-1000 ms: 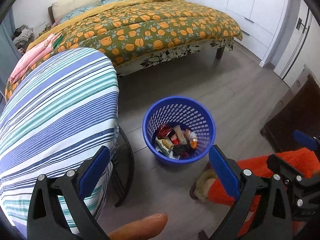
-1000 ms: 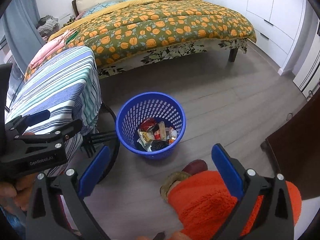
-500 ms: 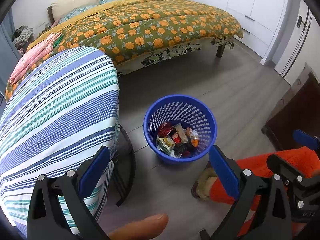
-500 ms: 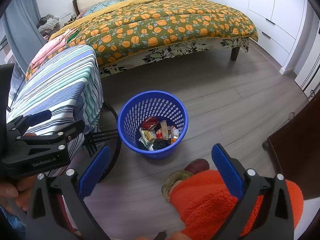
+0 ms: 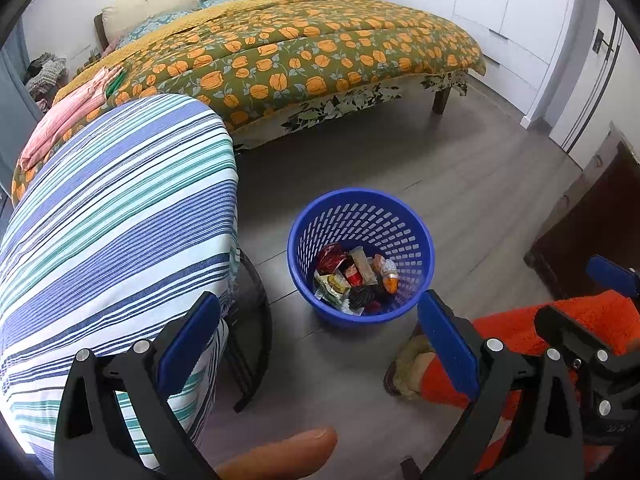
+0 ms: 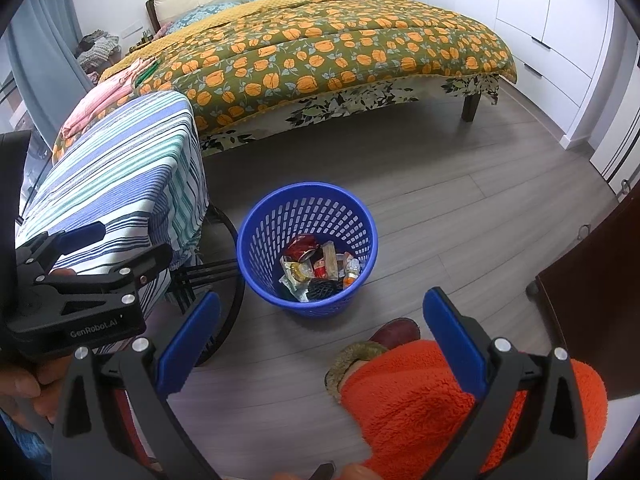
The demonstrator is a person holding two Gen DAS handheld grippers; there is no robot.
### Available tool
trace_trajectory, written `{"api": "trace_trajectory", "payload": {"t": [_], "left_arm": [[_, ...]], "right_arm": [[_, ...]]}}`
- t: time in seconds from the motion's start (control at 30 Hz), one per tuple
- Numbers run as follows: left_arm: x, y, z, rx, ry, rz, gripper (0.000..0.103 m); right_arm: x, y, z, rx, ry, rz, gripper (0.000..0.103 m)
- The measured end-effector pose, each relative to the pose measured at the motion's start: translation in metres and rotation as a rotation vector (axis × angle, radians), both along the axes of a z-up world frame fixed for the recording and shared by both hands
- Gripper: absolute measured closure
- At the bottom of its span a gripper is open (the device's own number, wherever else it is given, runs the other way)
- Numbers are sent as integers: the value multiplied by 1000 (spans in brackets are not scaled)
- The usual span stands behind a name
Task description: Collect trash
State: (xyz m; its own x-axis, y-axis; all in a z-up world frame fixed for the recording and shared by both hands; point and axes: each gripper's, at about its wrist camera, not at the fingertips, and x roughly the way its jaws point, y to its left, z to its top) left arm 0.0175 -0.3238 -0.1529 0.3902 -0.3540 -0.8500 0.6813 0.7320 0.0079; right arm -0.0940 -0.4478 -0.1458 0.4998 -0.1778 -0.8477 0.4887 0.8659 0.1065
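Note:
A blue plastic basket (image 5: pixel 362 200) stands on the grey floor; it also shows in the right wrist view (image 6: pixel 308 194). Several wrappers and bits of trash (image 5: pixel 354 280) lie in its bottom, also seen from the right (image 6: pixel 318 270). My left gripper (image 5: pixel 318 326) is open and empty, held above the floor just short of the basket. My right gripper (image 6: pixel 320 322) is open and empty too, above the floor near the basket. The left gripper's body (image 6: pixel 76 284) shows at the left of the right wrist view.
A table under a striped cloth (image 5: pixel 104 216) stands left of the basket, with black legs (image 6: pixel 208 270). A bed with an orange-flowered quilt (image 6: pixel 328 52) is behind. A dark cabinet (image 5: pixel 592 220) is at the right. An orange-sleeved leg and slipper (image 6: pixel 400 380) are in front.
Both views have drifted slightly; the basket sits a little further right and lower in each. Both grippers stay open and empty.

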Motion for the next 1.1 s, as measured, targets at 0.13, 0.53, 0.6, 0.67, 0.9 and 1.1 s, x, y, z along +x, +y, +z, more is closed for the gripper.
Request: {"api": "trace_trajectory", "payload": {"t": [0.13,0.53,0.6,0.67,0.9,1.1], "left_arm": [[0,0,0,0,1,2,5],[0,0,0,2,-1,1,5],[0,0,-1,2,-2,1,5],[0,1,-1,3,-2,0,5],[0,2,-1,4,-3,-1,5],[0,2,-1,4,1,-4,5]], "right_arm": [[0,0,1,0,0,2,5],[0,0,0,-1,1,1,5],[0,0,0,0,1,1,5],[1,1,0,0,2,2,5],[1,2,0,0,4,5,5],[1,2,0,1,5,4,4]]}}
